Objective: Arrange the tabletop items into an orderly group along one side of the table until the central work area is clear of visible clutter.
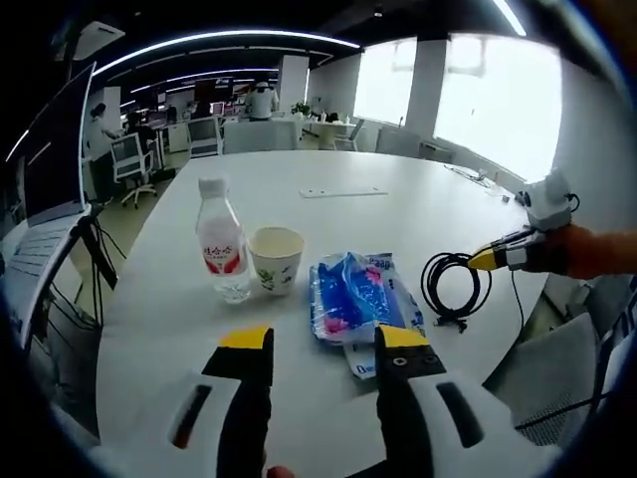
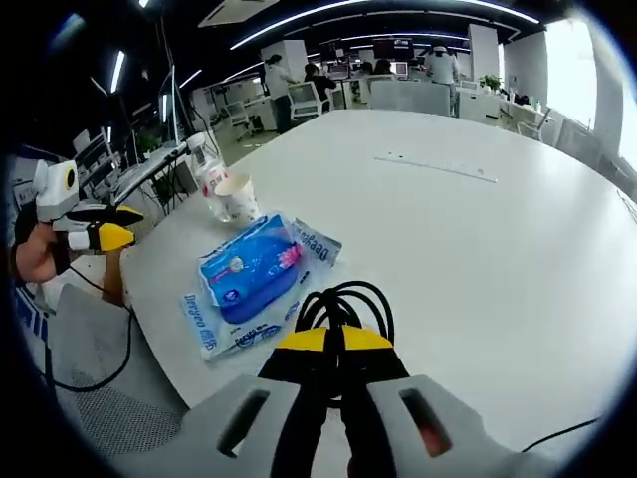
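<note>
A clear water bottle (image 1: 221, 249) with a red label stands beside a paper cup (image 1: 276, 259) on the white round table (image 1: 348, 219). To their right lies a blue tissue pack (image 1: 358, 299), then a coiled black cable (image 1: 453, 289). My left gripper (image 1: 323, 341) hovers open over the near table edge, short of the pack. My right gripper (image 1: 486, 259), held by a hand, reaches the coil. In the right gripper view its jaws (image 2: 335, 344) are pressed together on the cable (image 2: 343, 299). Beyond lie the pack (image 2: 249, 267), cup (image 2: 236, 199), bottle (image 2: 209, 169) and the open left gripper (image 2: 111, 226).
A thin white strip (image 1: 343, 191) lies toward the far side of the table (image 2: 478, 249). A dark monitor (image 1: 55, 149) on a stand sits at the left. Office chairs, desks and people fill the room behind. A loose black lead (image 1: 518, 299) hangs off the table edge.
</note>
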